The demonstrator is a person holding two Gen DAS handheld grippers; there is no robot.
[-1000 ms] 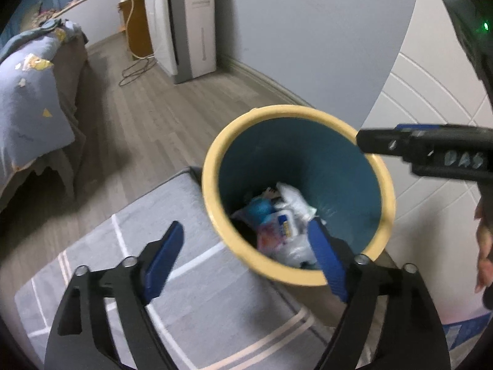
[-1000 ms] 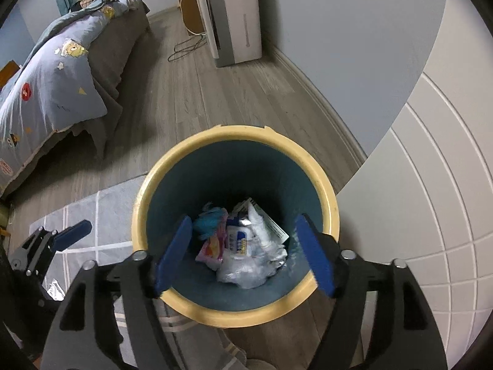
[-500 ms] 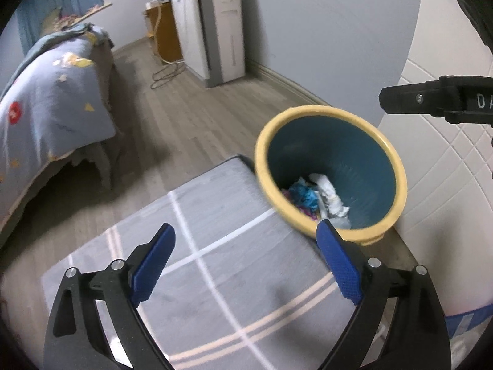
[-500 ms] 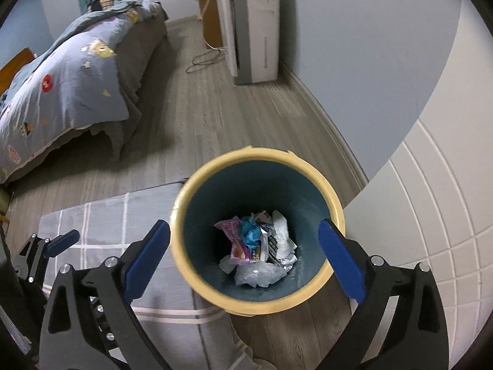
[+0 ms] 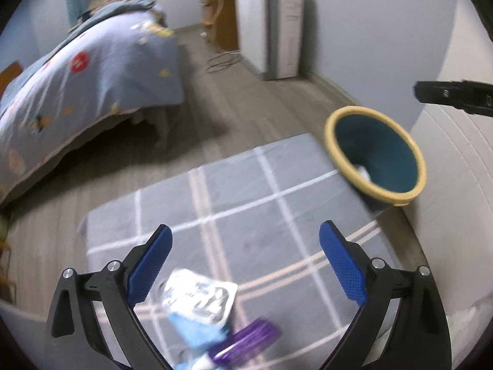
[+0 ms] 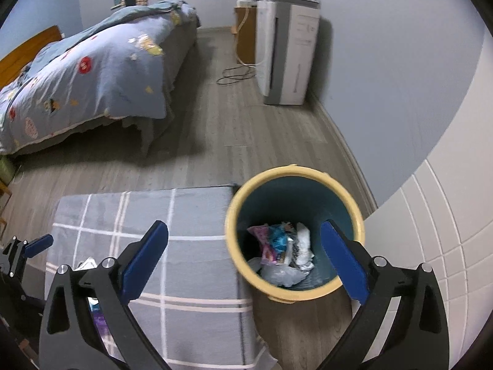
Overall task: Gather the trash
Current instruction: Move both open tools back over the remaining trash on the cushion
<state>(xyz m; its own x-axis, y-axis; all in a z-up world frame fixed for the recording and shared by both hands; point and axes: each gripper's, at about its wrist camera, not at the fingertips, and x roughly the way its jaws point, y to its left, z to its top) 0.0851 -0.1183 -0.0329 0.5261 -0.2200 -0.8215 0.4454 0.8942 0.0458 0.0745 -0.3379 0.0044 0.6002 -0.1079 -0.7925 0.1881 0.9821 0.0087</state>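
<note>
two hand-held grippers, left [image 5: 243,265] and right [image 6: 245,259], are held apart, empty. blurred wrappers [image 5: 200,299] on the rug [image 5: 246,191] may be crushed or missed; bin [image 6: 294,234] may be tipped.

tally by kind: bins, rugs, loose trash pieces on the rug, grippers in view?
Bins: 1, trash bin
Rugs: 1, grey rug
Loose trash on rug: 2, silver-blue wrapper, purple wrapper
Grippers: 2, left gripper, right gripper, both open
Total: 6

A home bedroom: quilted bed [image 6: 92,80], plaid rug [image 6: 172,240], wood floor [image 6: 246,129].
</note>
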